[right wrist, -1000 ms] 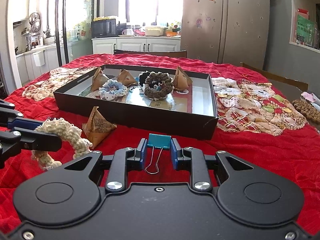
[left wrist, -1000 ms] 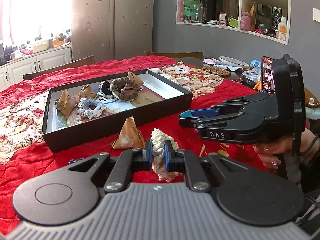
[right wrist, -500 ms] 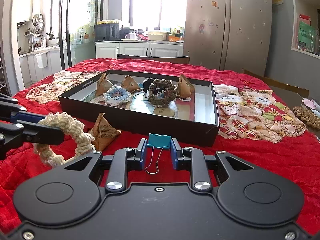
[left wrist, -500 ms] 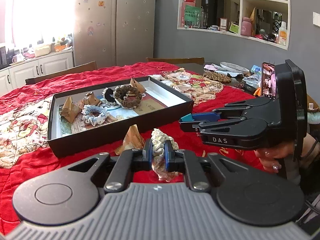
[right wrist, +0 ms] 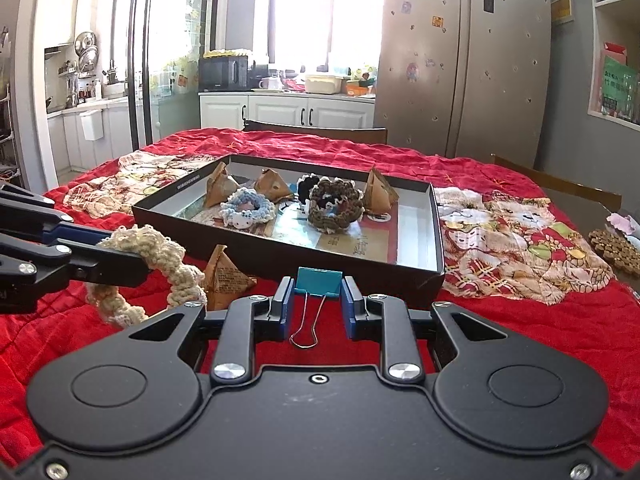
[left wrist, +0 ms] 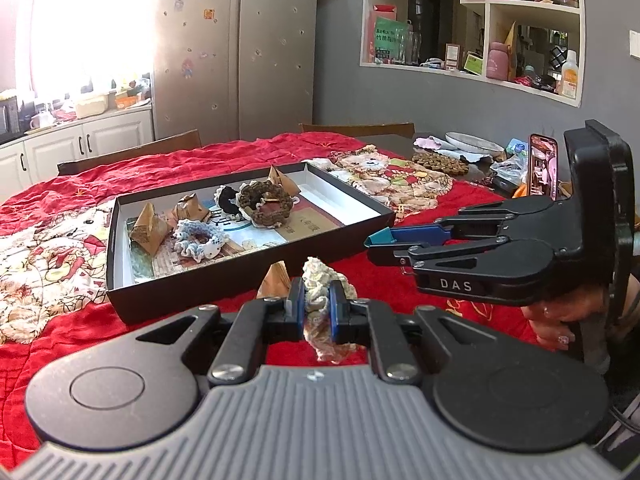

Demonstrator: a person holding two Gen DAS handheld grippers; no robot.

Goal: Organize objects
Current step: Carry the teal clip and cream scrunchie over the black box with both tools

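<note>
Left claw (left wrist: 314, 312) pinched tight on a cream crocheted ring (left wrist: 320, 280), right claw (right wrist: 318, 308) narrowly parted, clamping a teal binder clip (right wrist: 319, 280), black tray (right wrist: 280, 248) just ahead on the red-covered counter (right wrist: 520, 320)

Between the two tools and the tray (right wrist: 288, 250) lies a narrow strip of bare red cloth (right wrist: 500, 320). A paper packet (right wrist: 226, 278) stands on that strip just before the tray's near wall, to the left. The wall itself rises as a low barrier, passable only from above. Inside the tray the left and middle are crowded: three packets (right wrist: 220, 190), a blue ring (right wrist: 248, 210) and a brown ring (right wrist: 334, 206). Its right part (right wrist: 414, 236) is open floor. The table's right side is wide clear cloth up to a beaded mat (right wrist: 614, 250) at the right edge.
</note>
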